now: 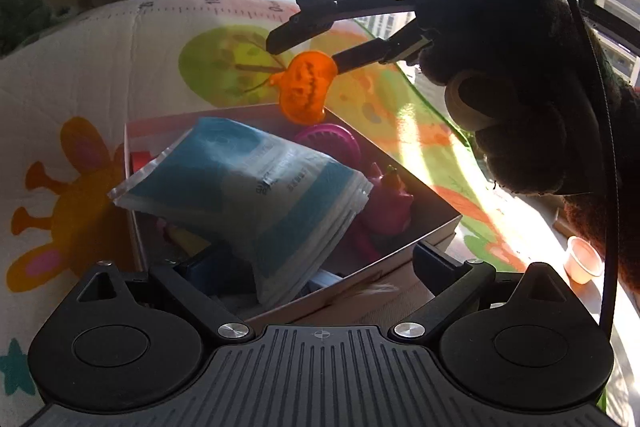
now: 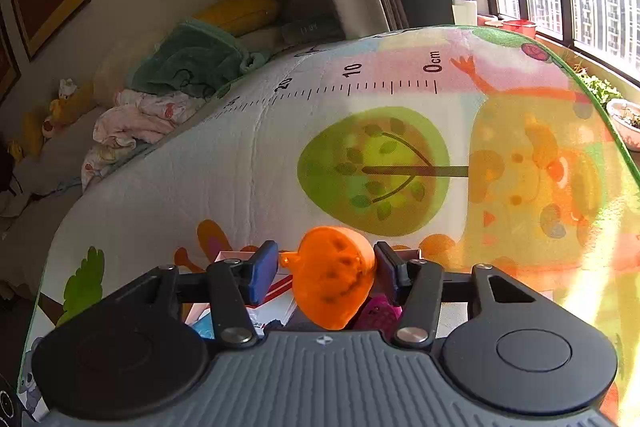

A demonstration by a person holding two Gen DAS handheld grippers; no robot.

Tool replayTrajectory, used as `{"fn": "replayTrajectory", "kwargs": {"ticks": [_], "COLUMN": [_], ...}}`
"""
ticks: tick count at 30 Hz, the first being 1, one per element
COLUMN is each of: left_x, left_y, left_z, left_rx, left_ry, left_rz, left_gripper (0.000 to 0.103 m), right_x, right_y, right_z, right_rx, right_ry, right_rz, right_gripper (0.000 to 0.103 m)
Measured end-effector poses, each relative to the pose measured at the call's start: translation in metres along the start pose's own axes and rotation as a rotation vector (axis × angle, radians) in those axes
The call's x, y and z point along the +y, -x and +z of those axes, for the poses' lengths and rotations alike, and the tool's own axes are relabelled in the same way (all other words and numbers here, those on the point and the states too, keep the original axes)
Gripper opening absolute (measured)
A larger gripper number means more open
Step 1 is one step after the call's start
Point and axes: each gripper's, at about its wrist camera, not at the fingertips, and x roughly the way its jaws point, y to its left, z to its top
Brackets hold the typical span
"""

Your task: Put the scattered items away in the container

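A shallow cardboard box (image 1: 420,243) lies on the play mat and holds several items: a blue-and-white plastic packet (image 1: 256,195), a pink round toy (image 1: 332,143) and a pink figure (image 1: 388,203). My right gripper (image 1: 308,57) hangs above the box's far edge. Between its fingers is an orange pumpkin toy (image 1: 306,87), also shown in the right wrist view (image 2: 334,283); the right finger touches it and the left finger (image 2: 262,273) stands a little apart. My left gripper (image 1: 304,267) is wide open at the box's near side, with the packet's lower end between its fingers.
The colourful play mat (image 2: 280,155) covers the bed, with clothes and soft toys (image 2: 132,119) beyond its far edge. A small pink cup (image 1: 584,259) stands at the right by the window sill. A potted plant (image 2: 624,119) sits by the window.
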Motion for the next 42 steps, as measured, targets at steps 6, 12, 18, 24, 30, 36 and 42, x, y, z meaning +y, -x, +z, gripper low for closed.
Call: {"fn": "replayTrajectory", "kwargs": {"ticks": [6,12,18,24,30,36,42], "left_x": [-0.002,-0.005,-0.002,0.016,0.021,0.010,0.008], "left_y": [0.032,0.053,0.061,0.073,0.081,0.083,0.073], "left_z": [-0.004,-0.010,-0.020,-0.029,-0.046,-0.072,-0.091], "left_rx": [-0.070,-0.109,-0.077,-0.073,-0.061,-0.032,-0.032], "left_ry": [-0.068,-0.110,-0.110,-0.056,0.025,0.040,0.114], "left_rz": [0.002,0.051,0.096,0.178,0.235,0.290,0.425], "left_gripper": [0.101,0.102,0.103,0.103,0.103,0.103,0.103], "right_x": [0.004,0.032,0.087,0.080,0.076,0.067,0.042], "right_y": [-0.006,0.008,0.001,-0.018,0.001,0.090,0.098], "right_z": [-0.006,-0.027,-0.056,-0.066,-0.076,-0.109,-0.180], "right_rx": [-0.003,0.026,0.070,0.102,0.045,-0.171,-0.043], "right_ry": [0.017,0.109,0.304,0.272,0.203,0.195,0.142], "right_rz": [-0.032,0.062,0.085,-0.008,0.007,0.002,-0.196], "right_gripper": [0.069,0.061,0.054,0.055,0.057,0.103,0.103]}}
